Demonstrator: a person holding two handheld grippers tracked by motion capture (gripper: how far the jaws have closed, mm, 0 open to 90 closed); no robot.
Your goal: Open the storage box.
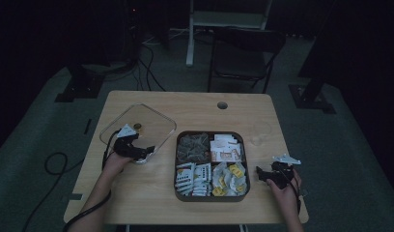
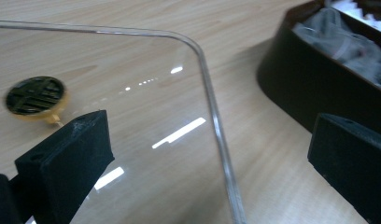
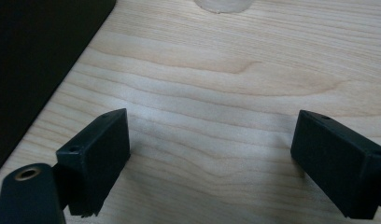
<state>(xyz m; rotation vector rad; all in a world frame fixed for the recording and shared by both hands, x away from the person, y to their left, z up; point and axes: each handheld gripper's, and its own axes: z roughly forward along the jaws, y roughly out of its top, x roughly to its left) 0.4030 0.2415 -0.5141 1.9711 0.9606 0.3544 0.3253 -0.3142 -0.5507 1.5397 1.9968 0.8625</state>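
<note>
A clear square lid with rounded corners lies flat on the left of the wooden table, with a small gold and black round knob on it. My left gripper is at the lid's near right corner, open. In the left gripper view its jaws straddle the lid's rim. A dark square tray with four compartments of packets sits mid-table. My right gripper rests just right of the tray, open over bare wood, nothing between its jaws.
The tray holds dark clear packets, white and orange sachets, white sachets and yellow ones. A round cable hole is near the table's far edge. A folding chair stands beyond the table.
</note>
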